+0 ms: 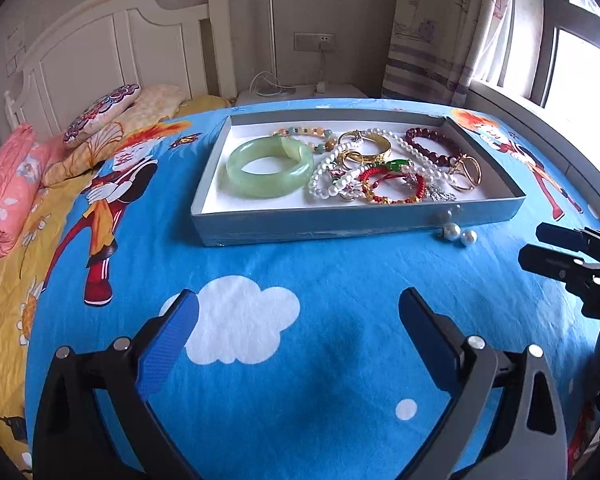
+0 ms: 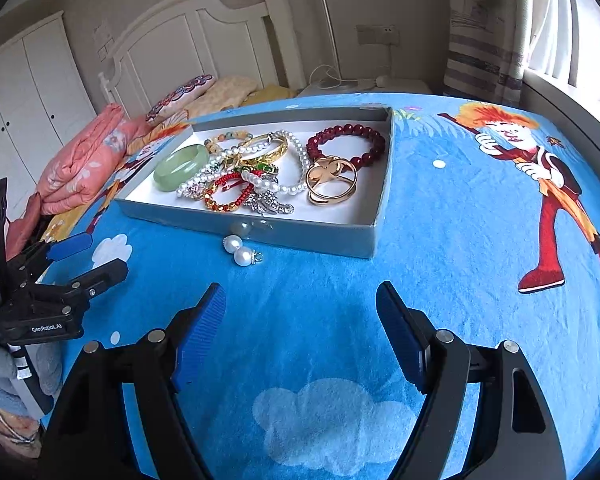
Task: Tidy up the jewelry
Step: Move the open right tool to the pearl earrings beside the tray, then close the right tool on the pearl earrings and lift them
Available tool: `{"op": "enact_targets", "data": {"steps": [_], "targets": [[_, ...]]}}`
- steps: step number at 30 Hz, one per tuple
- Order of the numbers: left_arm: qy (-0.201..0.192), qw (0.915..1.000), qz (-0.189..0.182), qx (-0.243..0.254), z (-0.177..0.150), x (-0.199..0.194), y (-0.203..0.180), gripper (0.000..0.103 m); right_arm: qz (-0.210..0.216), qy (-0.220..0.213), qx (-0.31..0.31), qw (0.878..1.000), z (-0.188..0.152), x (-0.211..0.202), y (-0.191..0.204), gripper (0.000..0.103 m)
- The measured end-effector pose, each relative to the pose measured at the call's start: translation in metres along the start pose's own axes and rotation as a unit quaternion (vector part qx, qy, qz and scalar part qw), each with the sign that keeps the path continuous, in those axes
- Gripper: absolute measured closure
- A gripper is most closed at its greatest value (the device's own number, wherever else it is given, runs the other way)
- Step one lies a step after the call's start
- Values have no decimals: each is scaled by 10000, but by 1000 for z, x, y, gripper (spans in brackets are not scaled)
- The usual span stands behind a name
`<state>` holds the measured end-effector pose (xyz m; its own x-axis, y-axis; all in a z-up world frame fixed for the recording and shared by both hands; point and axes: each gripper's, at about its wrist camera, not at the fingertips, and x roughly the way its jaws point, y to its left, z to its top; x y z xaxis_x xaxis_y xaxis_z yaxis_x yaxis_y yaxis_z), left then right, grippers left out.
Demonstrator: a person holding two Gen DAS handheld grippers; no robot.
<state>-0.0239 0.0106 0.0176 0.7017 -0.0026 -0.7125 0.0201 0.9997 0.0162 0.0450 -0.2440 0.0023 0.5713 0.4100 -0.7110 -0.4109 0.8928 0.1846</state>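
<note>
Near the shallow grey jewelry tray (image 2: 260, 227), we are holding both left gripper (image 1: 298, 314) and right gripper (image 2: 300, 304) spread apart, empty, two white pearl earrings (image 2: 238, 250) lying outside.

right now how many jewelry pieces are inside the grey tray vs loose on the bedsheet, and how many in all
Inside the shallow grey cardboard tray, as far as the tangle lets me separate them: 9
Loose on the blue cartoon bedsheet, the round white pearl earrings: 2
Total: 11
</note>
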Motion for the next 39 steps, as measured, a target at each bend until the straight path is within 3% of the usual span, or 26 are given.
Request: {"op": "enact_targets", "data": {"steps": [9, 23, 30, 32, 34, 39], "targets": [[160, 9994, -147, -261, 0, 6, 11, 4, -148, 421, -576, 9973, 9, 25, 25, 29], [290, 9988, -236, -315, 0, 12, 12, 4, -189, 481, -1253, 9908, 19, 42, 52, 56], [343, 9986, -219, -325, 0, 14, 12, 4, -102, 471, -1311, 9902, 21, 44, 53, 59], [354, 9986, -211, -320, 0, 14, 12, 4, -112, 440, -1298, 9905, 21, 43, 52, 75], [373, 9986, -186, -319, 0, 15, 12, 4, -109, 429, -1327, 9902, 20, 43, 53, 81], [396, 9987, -117, -299, 0, 16, 11, 4, -237, 345, -1427, 9889, 12, 34, 57, 82]]}}
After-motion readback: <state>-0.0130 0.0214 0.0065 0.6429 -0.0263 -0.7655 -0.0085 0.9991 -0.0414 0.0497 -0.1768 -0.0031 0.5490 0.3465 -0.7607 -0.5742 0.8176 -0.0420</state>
